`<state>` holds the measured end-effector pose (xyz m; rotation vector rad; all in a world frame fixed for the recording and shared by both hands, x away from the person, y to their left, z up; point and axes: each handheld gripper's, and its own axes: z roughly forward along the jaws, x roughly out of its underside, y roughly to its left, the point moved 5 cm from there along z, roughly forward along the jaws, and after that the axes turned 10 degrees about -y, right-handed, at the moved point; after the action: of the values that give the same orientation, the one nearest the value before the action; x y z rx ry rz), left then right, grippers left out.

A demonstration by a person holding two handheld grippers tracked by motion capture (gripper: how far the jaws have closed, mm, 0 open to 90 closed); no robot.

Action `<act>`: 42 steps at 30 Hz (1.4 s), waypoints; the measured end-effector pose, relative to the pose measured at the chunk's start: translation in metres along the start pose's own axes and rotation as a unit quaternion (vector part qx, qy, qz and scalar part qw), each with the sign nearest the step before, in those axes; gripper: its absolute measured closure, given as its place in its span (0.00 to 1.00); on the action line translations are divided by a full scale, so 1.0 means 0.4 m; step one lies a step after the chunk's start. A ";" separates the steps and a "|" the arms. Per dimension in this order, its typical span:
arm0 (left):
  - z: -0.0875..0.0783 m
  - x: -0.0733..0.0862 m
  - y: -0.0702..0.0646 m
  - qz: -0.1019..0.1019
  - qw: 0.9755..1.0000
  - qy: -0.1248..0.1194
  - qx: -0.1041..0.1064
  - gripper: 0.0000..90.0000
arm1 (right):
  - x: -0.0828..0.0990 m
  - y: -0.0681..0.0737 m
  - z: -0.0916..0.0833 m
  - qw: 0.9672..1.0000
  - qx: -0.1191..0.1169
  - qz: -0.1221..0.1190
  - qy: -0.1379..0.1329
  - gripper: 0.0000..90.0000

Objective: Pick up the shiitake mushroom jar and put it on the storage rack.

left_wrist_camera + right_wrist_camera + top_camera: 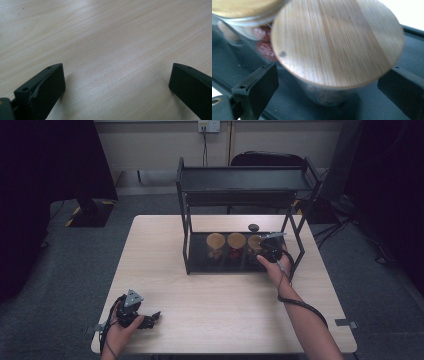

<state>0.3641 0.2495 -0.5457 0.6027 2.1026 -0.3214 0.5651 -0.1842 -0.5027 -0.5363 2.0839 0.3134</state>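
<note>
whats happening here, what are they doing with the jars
A person works at a wooden table with a gripper in each hand. The right gripper reaches into the lower level of a black shelf rack, its jaws open on either side of the rightmost jar, one of three with wooden lids. It has not closed on it. The left gripper rests open near the table's front left corner, holding nothing.

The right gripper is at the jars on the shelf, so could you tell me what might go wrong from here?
1. The right gripper has its jaws open around the rightmost jar; the middle jar stands close beside it, so a jaw could knock it.
2. The wooden lid overhangs the jaws; gripping too high could catch it.
3. The rack's post is near the hand.
</note>
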 end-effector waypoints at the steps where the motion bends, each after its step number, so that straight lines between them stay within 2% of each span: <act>1: 0.000 0.000 0.000 0.000 1.000 0.000 0.000 0.00 | -0.001 0.001 -0.004 1.000 -0.002 -0.004 -0.004 0.03; 6: 0.000 0.000 0.001 0.002 1.000 0.001 0.000 0.00 | 0.000 0.002 -0.017 1.000 0.001 0.007 -0.009 0.02; 8: 0.000 0.000 0.001 0.002 1.000 0.001 0.000 0.00 | 0.001 0.002 -0.021 1.000 0.008 0.001 -0.008 0.03; 13: 0.000 0.000 0.001 0.002 1.000 0.001 0.000 0.00 | 0.002 0.008 -0.035 1.000 0.011 -0.002 -0.017 0.03; 21: 0.000 0.000 0.001 0.002 1.000 0.001 0.000 0.00 | 0.010 0.017 -0.054 1.000 0.012 -0.011 -0.016 0.03; 25: 0.000 0.000 0.001 0.002 1.000 0.001 0.000 0.00 | 0.007 0.016 -0.068 0.999 0.024 -0.014 -0.024 0.03; 42: 0.000 0.000 0.001 0.002 1.000 0.001 0.000 0.00 | 0.012 0.045 -0.120 0.999 0.005 -0.017 -0.029 0.04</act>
<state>0.3642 0.2498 -0.5457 0.6074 2.1025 -0.3194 0.5187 -0.1900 -0.4808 -0.5494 2.0169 0.2968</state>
